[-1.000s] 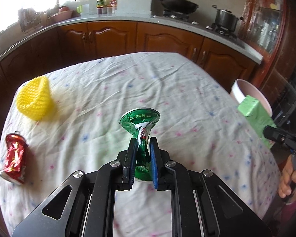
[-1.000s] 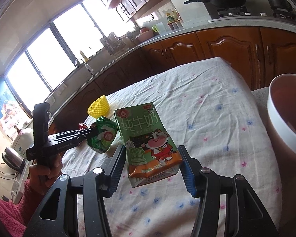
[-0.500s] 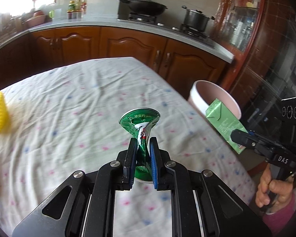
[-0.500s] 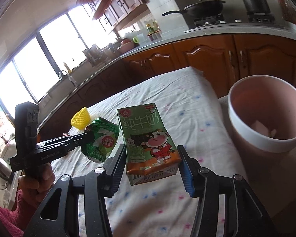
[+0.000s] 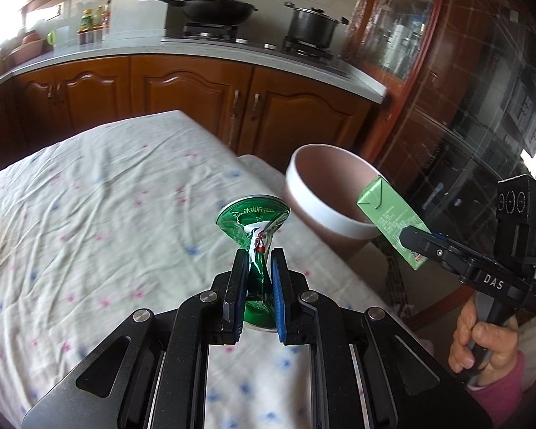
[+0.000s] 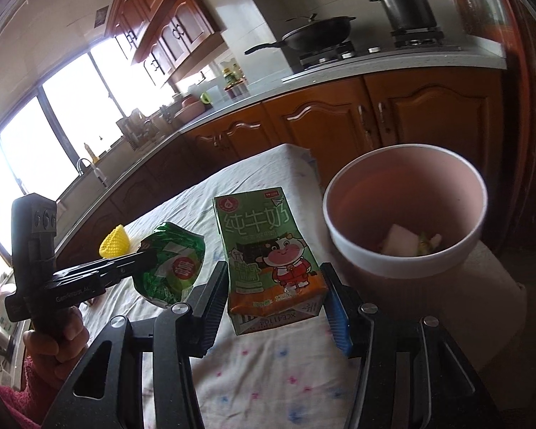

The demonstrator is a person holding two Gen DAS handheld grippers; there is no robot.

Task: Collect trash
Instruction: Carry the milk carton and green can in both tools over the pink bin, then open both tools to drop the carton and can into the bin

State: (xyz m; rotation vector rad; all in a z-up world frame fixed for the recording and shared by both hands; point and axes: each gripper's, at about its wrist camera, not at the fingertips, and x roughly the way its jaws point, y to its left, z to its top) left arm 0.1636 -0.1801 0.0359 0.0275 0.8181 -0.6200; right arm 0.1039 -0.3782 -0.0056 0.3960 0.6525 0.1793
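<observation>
My left gripper [image 5: 255,268] is squeezed tight on a crushed green can [image 5: 253,228]. The can is pinched thin in the middle, right between the jaws, and its round top sticks out past the tips. There is white writing along the top, but it is too small for me to read. From the other camera I see a red circle with one white character on the can [image 6: 171,268].

My right gripper [image 6: 275,293] is clamped on a green milk carton [image 6: 268,257]. The carton stands up between the jaws, and their blue pads [image 6: 336,311] press on its two sides. Its front says "纯牛奶" in big white letters, with a cartoon cow in red clothes below. The bottom edge reads "XCE11104", upside down.

Just past the right jaw sits a pink trash bin [image 6: 343,246] with a white rim. Some scraps lie inside it. The bin stands just beside the table with the flowery cloth [image 5: 107,214]. A yellow foam net [image 6: 116,245] lies on the cloth, beyond the can.
</observation>
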